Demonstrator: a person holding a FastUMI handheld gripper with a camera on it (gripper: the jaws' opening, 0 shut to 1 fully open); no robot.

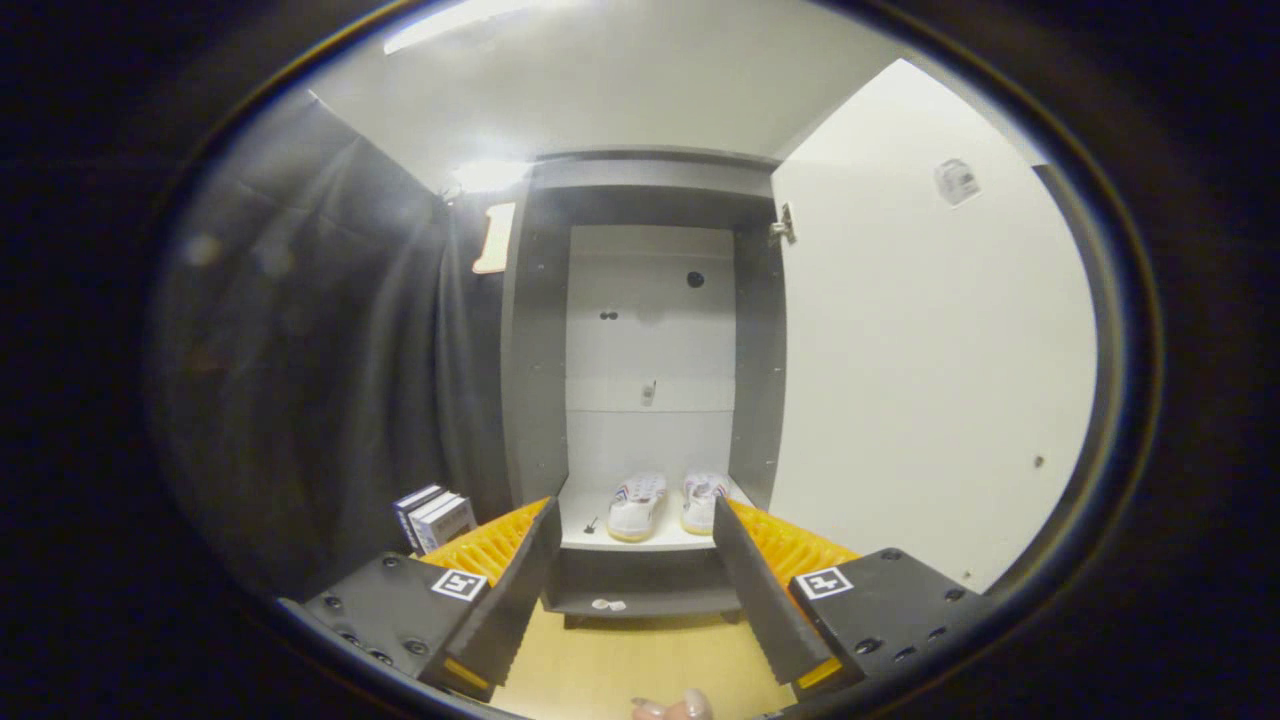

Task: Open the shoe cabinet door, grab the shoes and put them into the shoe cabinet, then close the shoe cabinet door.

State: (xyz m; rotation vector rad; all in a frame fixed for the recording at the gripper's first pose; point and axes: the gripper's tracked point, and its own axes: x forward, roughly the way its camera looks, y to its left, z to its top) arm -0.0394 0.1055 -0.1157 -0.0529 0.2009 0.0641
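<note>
Gripper view looks straight into a tall grey shoe cabinet (650,380) standing on a pale wooden floor (640,665). Its white door (930,340) is swung wide open to the right, hung on a metal hinge (783,226) near the top, with a small sticker (957,182) high on its inner face. Inside, the back panel is white, and the pair of white shoes (665,503) sits side by side on the white bottom shelf (640,538), toes pointing outward. A small dark object (592,524) lies on the shelf just left of the shoes; what it is cannot be told. Two small pale spots (608,605) show on the grey base below the shelf.

Black cloth (330,370) hangs to the left of the cabinet, and a few books (435,517) stand upright at its foot. Overhead, the ceiling is white with a bright strip light (470,20).

Nearest the camera, the hand-held gripper (640,590) has its fingers spread wide apart, holding nothing, with the shoes well beyond them. Fingertips of a person's hand (675,708) peek in beneath.
</note>
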